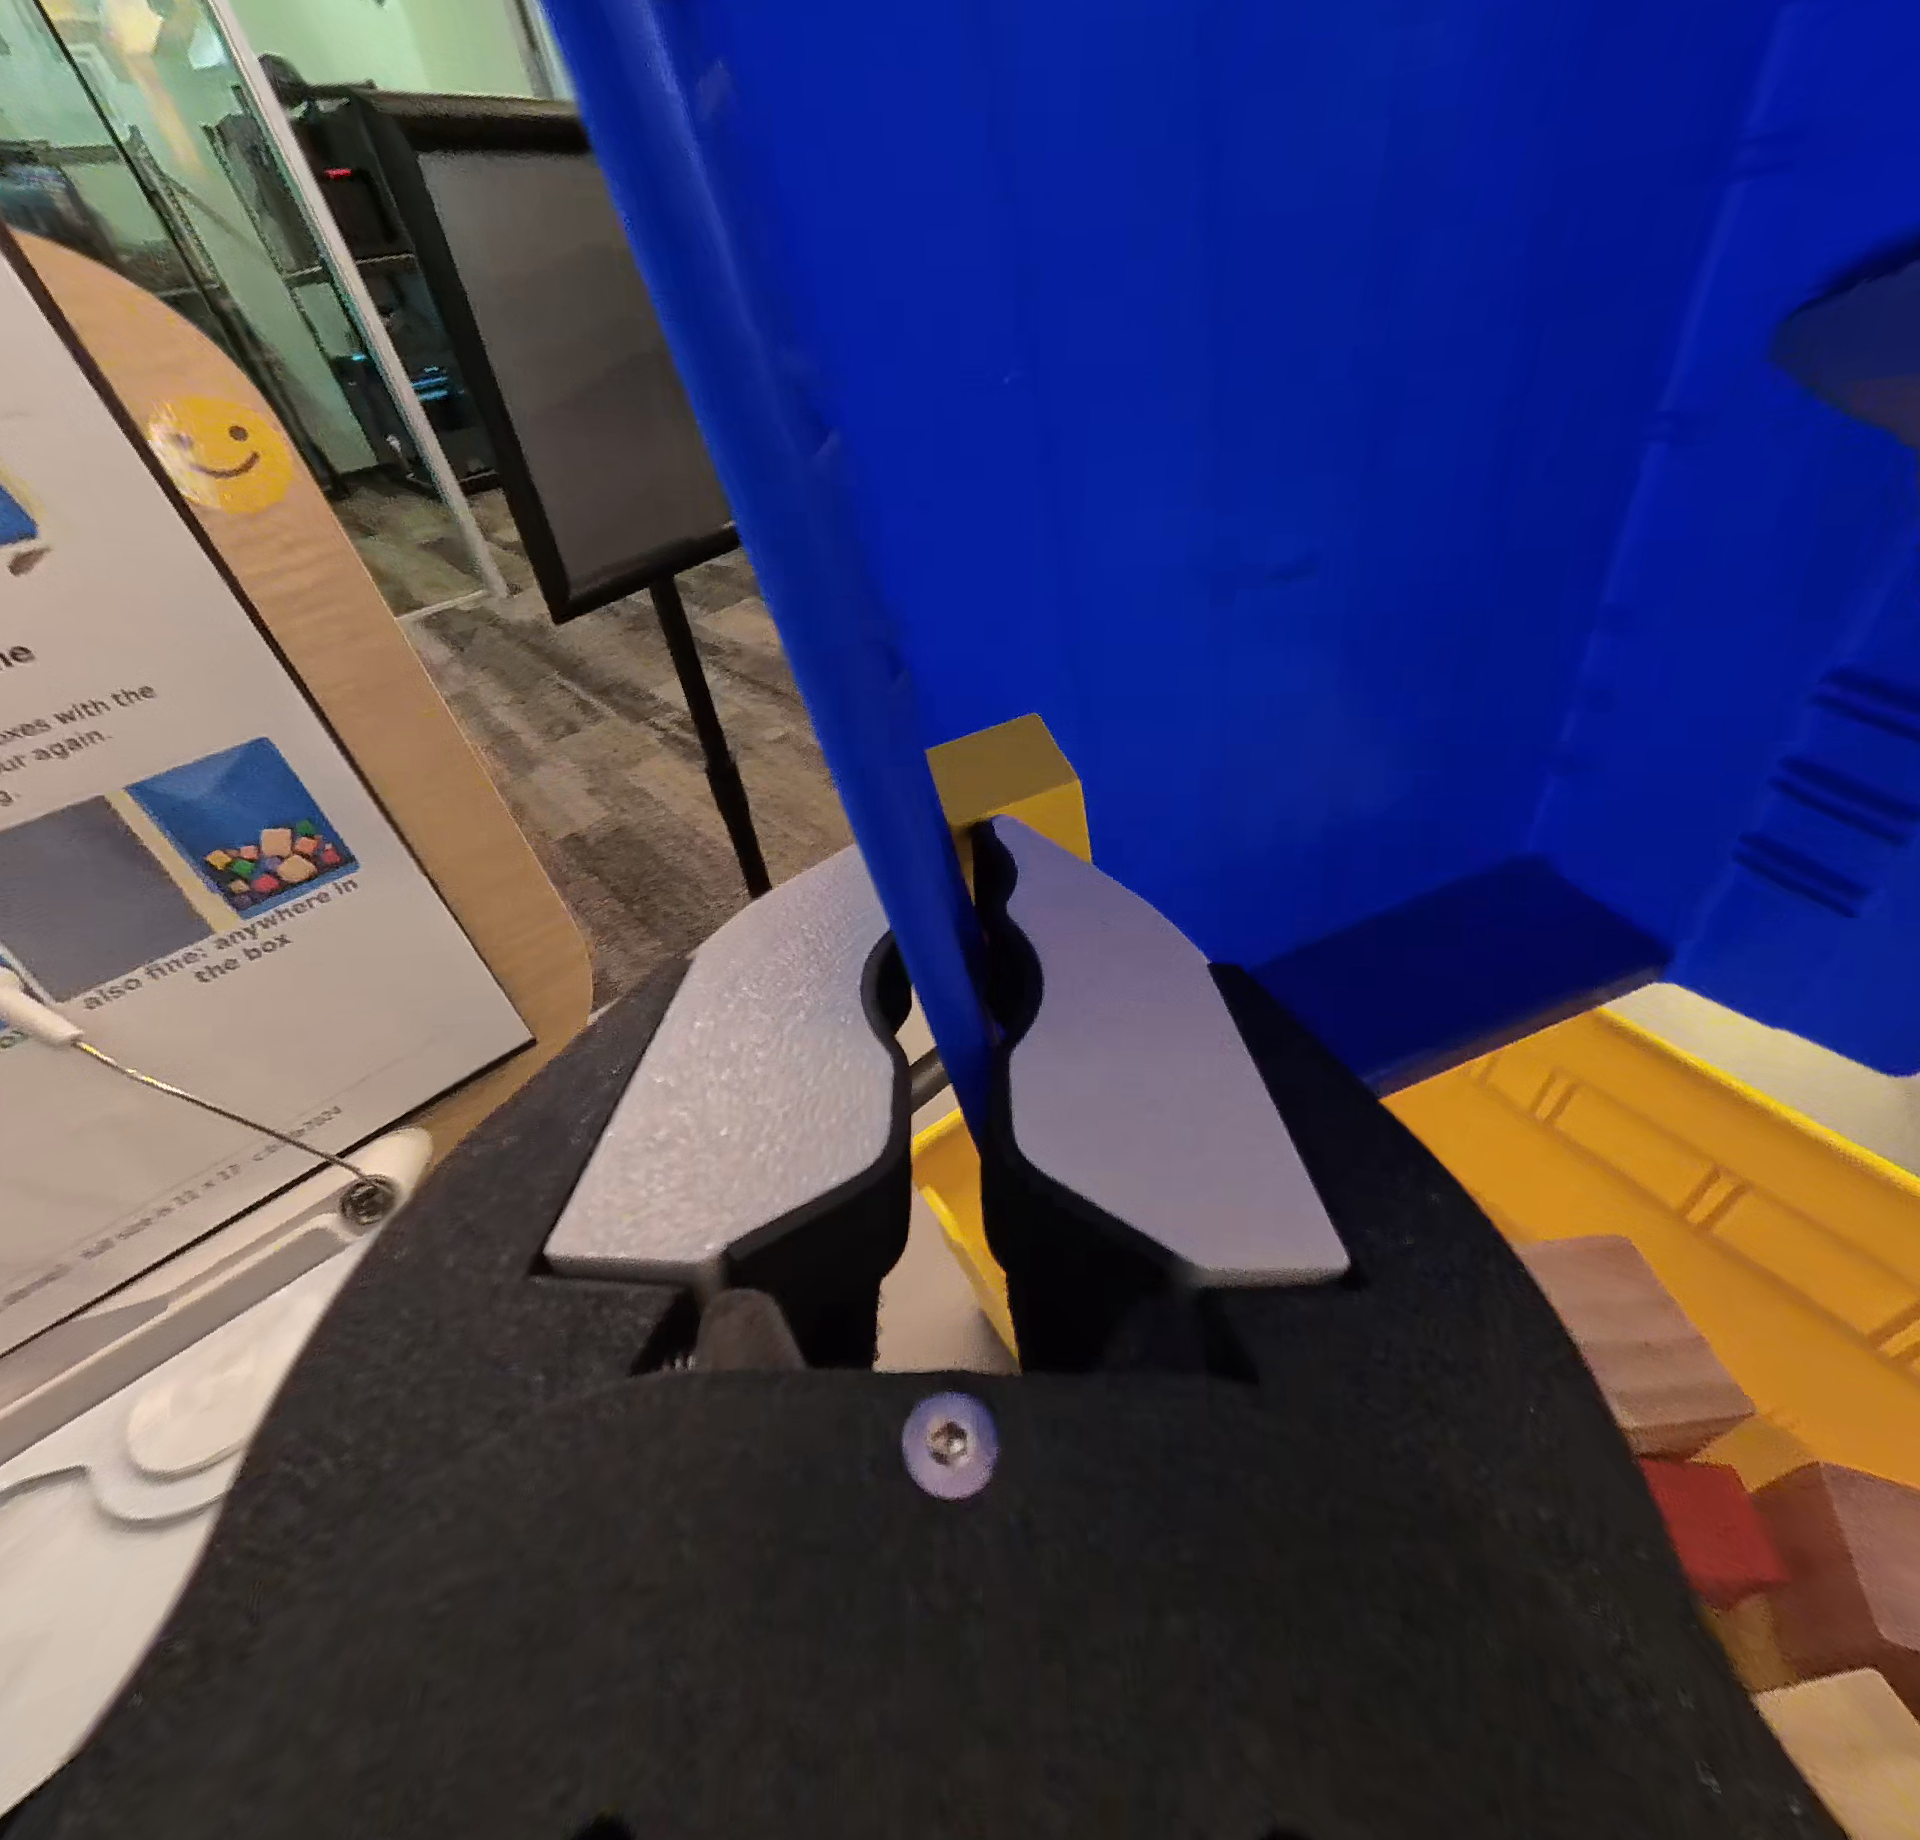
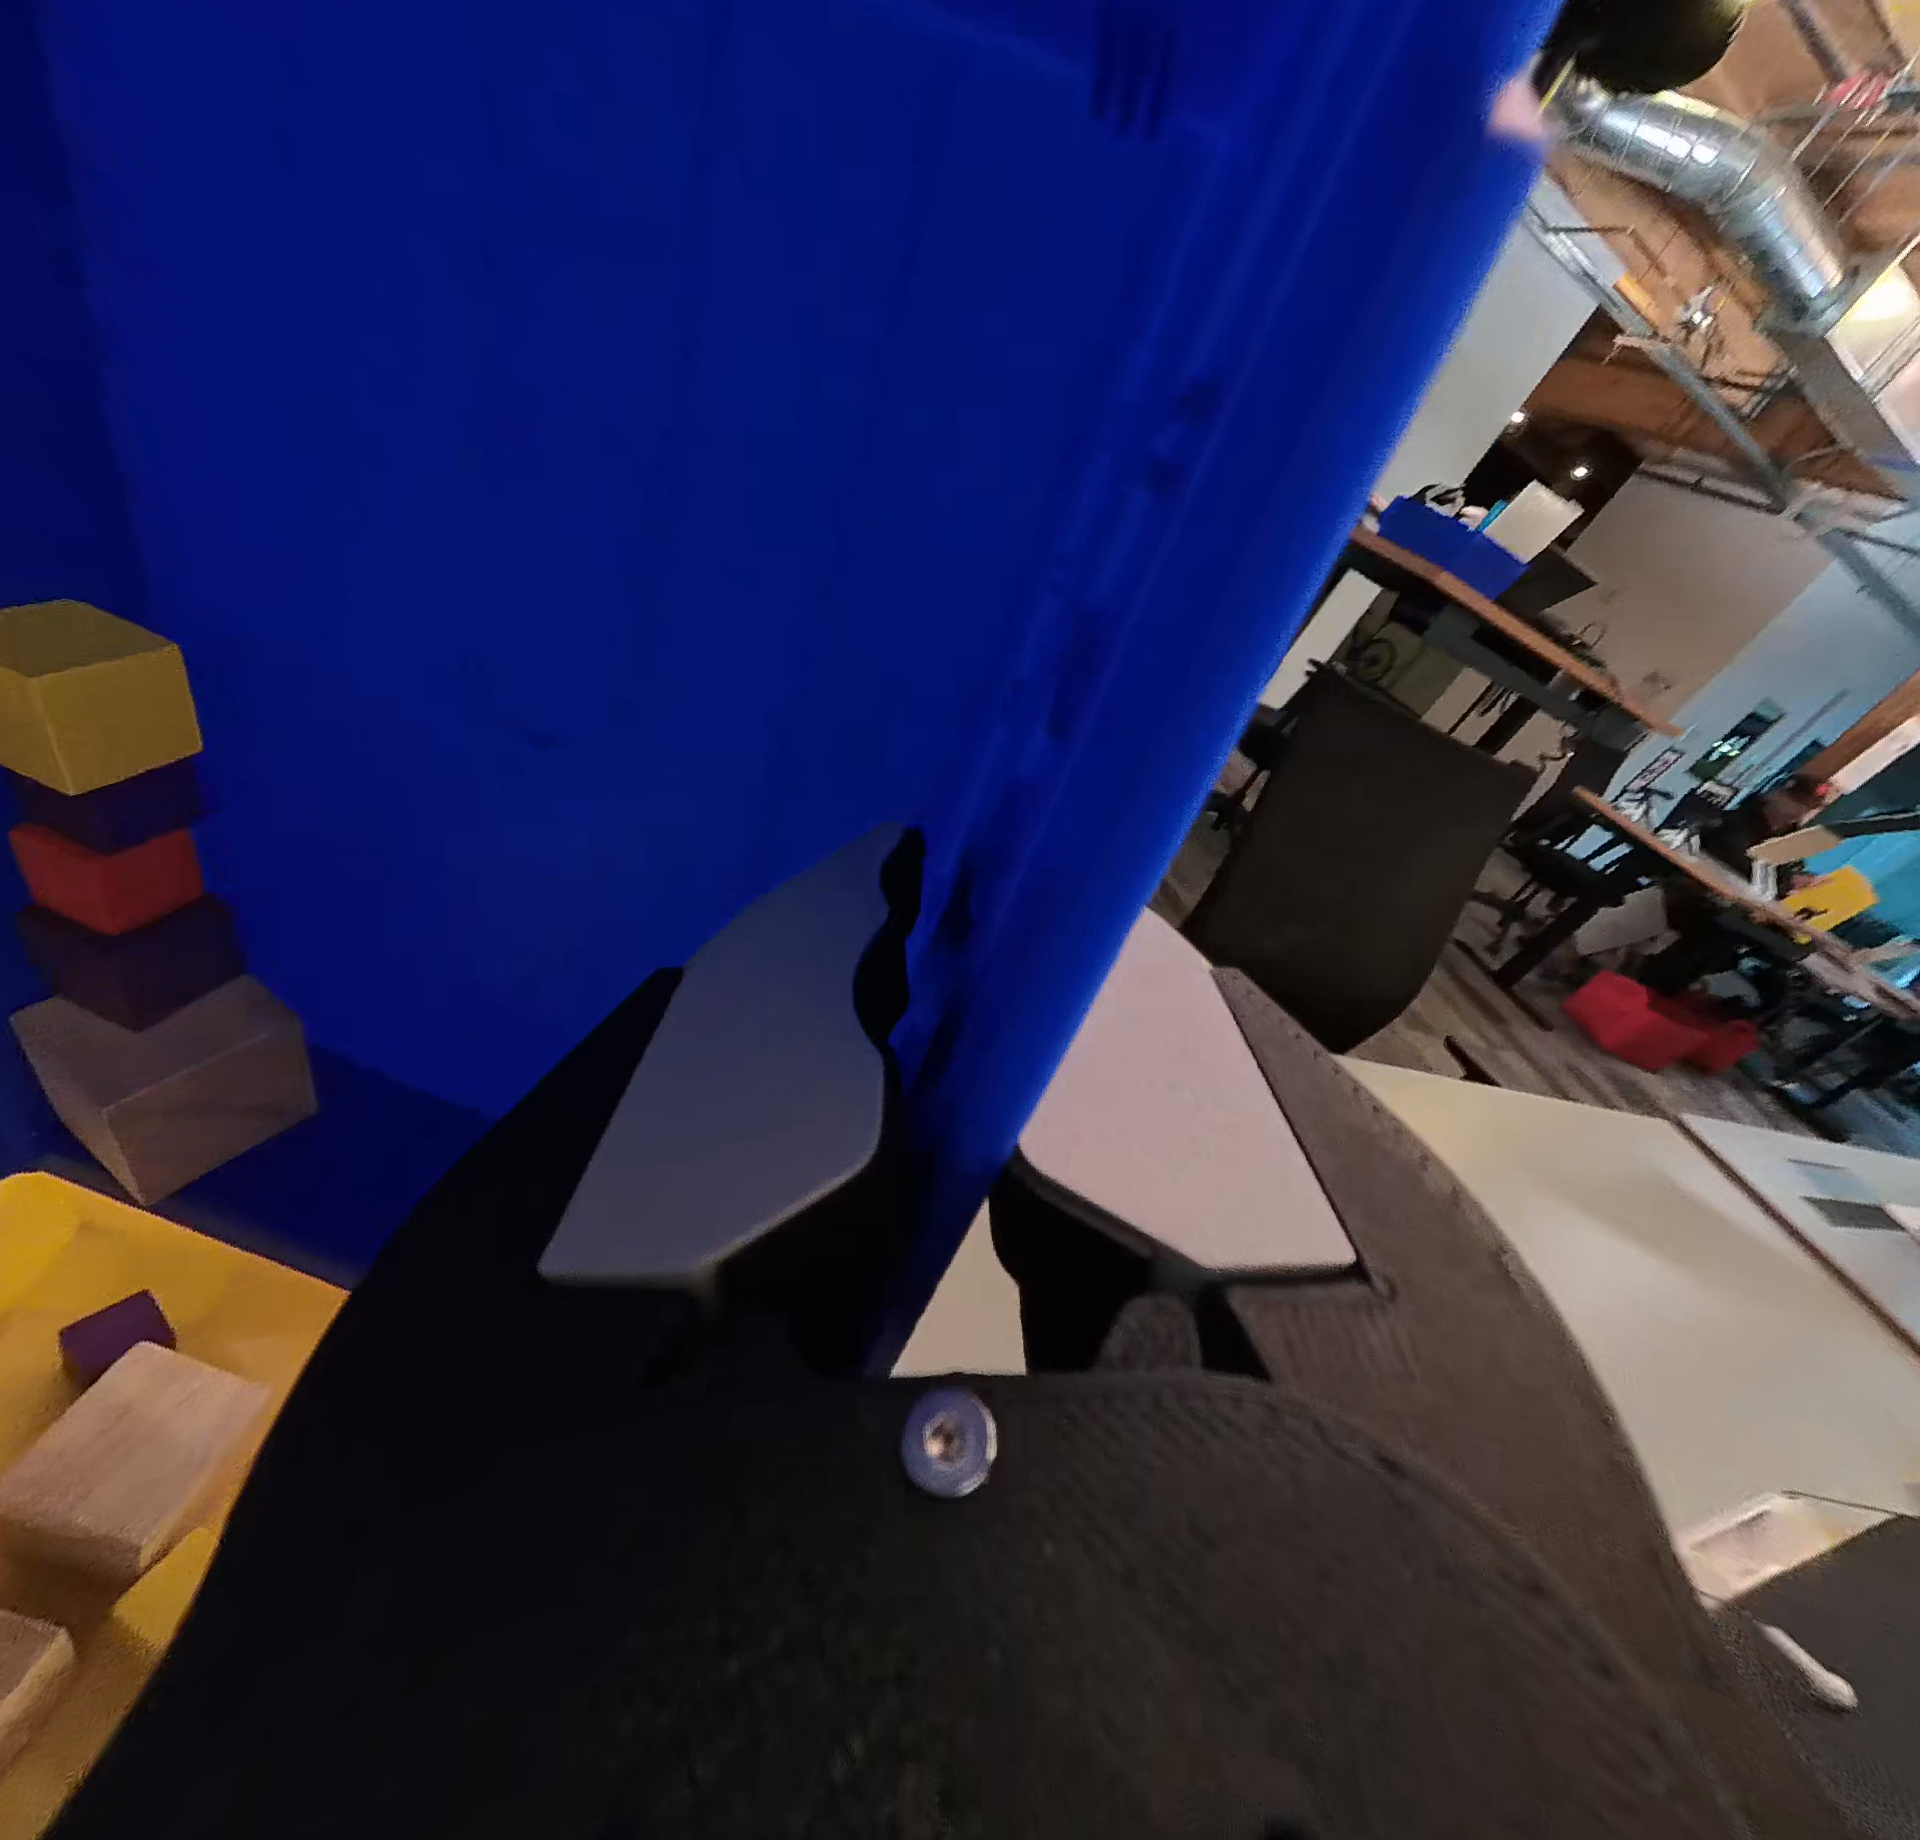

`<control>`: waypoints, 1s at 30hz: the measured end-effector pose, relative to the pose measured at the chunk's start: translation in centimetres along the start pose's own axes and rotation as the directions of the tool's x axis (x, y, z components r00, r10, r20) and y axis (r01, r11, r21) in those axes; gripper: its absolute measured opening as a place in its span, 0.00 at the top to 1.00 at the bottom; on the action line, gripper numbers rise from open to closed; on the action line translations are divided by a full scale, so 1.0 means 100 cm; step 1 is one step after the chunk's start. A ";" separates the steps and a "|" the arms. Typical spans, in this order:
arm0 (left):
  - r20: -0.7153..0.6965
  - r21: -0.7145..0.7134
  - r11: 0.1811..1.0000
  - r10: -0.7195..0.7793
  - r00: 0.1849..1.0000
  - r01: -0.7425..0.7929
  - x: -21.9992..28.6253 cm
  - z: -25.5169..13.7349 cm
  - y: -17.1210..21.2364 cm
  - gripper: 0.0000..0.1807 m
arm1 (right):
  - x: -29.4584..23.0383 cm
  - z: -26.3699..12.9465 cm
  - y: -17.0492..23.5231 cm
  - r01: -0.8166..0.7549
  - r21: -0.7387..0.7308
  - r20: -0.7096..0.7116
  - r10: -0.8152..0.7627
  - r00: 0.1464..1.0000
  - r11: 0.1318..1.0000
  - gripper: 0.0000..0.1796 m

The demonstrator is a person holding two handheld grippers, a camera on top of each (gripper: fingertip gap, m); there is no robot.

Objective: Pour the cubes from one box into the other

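A blue box [image 1: 1299, 388] is tipped up steeply over a yellow box [image 1: 1662, 1198]. My left gripper [image 1: 961, 917] is shut on the blue box's left wall. My right gripper [image 2: 935, 917] is shut on its right wall [image 2: 1091, 751]. In the right wrist view a column of cubes, topped by a yellow cube [image 2: 94, 694], leans in the blue box's [image 2: 623, 388] low corner. In the left wrist view one yellow cube [image 1: 1013, 777] shows just past my fingertips. Several wooden and coloured cubes [image 1: 1766, 1541] lie in the yellow box, which also shows in the right wrist view [image 2: 187, 1281].
An instruction sheet [image 1: 187, 855] on a wooden board stands to the left. A dark screen on a stand [image 1: 582, 377] is behind it. A white table top [image 2: 1558, 1302] lies to the right, with a black chair [image 2: 1361, 855] and desks beyond.
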State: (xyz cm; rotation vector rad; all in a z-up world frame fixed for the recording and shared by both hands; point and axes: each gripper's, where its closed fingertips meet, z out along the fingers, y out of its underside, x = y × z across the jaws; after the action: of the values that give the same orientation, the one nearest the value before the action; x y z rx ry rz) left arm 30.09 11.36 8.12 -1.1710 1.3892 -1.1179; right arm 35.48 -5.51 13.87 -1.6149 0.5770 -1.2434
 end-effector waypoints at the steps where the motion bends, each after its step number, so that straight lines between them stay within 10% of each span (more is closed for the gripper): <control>1: 0.011 -0.009 1.000 0.016 1.000 -0.016 0.001 -0.001 -0.001 0.95 | 0.001 0.001 0.002 -0.022 -0.005 0.008 0.022 1.000 1.000 0.94; 30: 0.055 0.043 0.989 0.141 0.988 -0.144 0.048 -0.006 -0.040 0.95 | 0.050 -0.015 0.025 -0.284 -0.055 0.021 0.286 0.958 0.957 0.97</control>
State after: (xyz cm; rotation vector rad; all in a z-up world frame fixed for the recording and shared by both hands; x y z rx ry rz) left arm 29.57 6.14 11.61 -1.0430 1.3774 -1.0074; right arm 36.38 -11.18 13.87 -1.5264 0.7997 -0.9968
